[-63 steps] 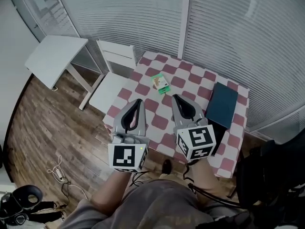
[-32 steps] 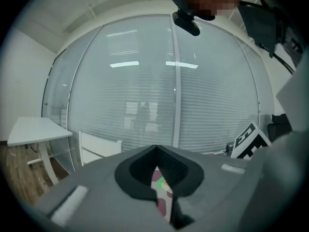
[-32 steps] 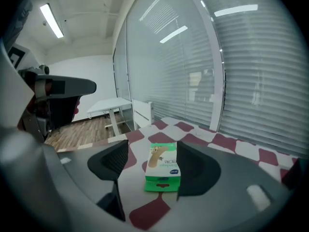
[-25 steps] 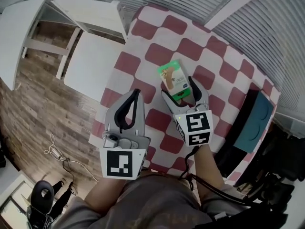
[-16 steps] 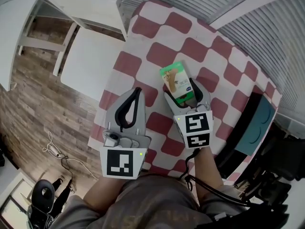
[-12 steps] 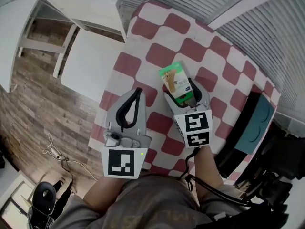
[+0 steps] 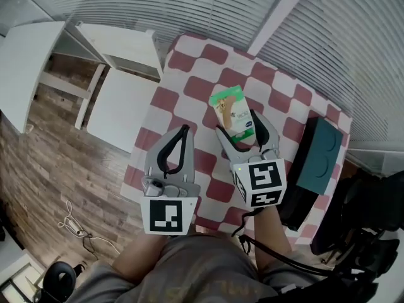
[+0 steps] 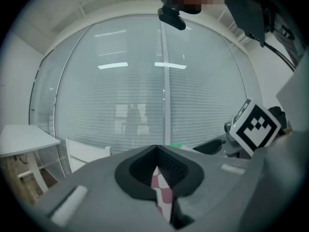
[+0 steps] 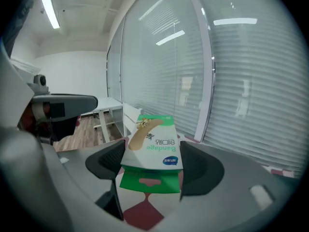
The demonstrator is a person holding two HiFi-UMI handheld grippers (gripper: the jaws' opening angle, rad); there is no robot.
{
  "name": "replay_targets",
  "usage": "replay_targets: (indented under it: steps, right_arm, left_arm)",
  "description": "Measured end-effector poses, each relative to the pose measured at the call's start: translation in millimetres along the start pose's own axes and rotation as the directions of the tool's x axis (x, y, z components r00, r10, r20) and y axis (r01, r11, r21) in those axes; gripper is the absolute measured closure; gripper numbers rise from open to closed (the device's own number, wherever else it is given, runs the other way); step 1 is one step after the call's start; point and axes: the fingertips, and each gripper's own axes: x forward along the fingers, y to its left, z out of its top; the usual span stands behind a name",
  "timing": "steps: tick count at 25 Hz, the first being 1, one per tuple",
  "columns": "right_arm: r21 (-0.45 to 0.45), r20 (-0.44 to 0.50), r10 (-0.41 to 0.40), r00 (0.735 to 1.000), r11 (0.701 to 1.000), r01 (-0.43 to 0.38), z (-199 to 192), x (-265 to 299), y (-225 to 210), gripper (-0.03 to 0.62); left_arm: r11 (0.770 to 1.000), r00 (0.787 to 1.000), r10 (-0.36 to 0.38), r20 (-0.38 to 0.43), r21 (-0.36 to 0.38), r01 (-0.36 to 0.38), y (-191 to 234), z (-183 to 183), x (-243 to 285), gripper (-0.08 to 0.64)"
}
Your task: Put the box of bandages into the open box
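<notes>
The bandage box (image 7: 231,109), green and white with a plaster pictured on it, sits between the jaws of my right gripper (image 7: 238,124). In the right gripper view the bandage box (image 9: 152,141) is pinched by its sides, held off the red-and-white checked table (image 7: 208,55). The right gripper (image 9: 152,162) has its jaws closed in on it over the last second. My left gripper (image 7: 183,131) hovers to the left, shut with nothing in it; the left gripper (image 8: 157,150) shows only a slit of cloth. The dark teal box (image 7: 322,156) stands at the table's right edge.
A white chair (image 7: 120,100) and a white side table (image 7: 25,62) stand left of the checked table on the wooden floor. Windows with blinds (image 7: 189,5) run along the far side. A cable (image 7: 72,223) lies on the floor at the lower left.
My right gripper's jaws have closed on the bandage box and raised it off the cloth. The left gripper has risen too. The view has shifted, showing more of the teal box.
</notes>
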Motion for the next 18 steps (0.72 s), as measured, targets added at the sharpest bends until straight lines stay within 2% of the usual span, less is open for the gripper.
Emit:
replay_targets:
  steps: [5, 8, 14, 18]
  right_arm:
    - [-0.02, 0.11, -0.028, 0.993, 0.999, 0.031, 42, -75, -2, 0.21]
    - [-0.033, 0.178, -0.06, 0.982, 0.997, 0.067, 64, -121, -6, 0.21]
    - [-0.059, 0.298, -0.152, 0.942, 0.982, 0.177, 95, -216, -24, 0.21]
    - [-0.046, 0.338, -0.22, 0.915, 0.967, 0.25, 94, -270, -37, 0.21]
  left_arm:
    - [1.0, 0.998, 0.007, 0.068, 0.028, -0.008, -42, 31, -32, 0.559]
    - [0.998, 0.993, -0.017, 0.121, 0.065, 0.009, -69, 52, -47, 0.56]
    - [0.991, 0.967, -0.101, 0.233, 0.113, 0.076, -126, 99, -73, 0.56]
    - [0.984, 0.952, -0.156, 0.264, 0.127, 0.126, -164, 115, -90, 0.56]
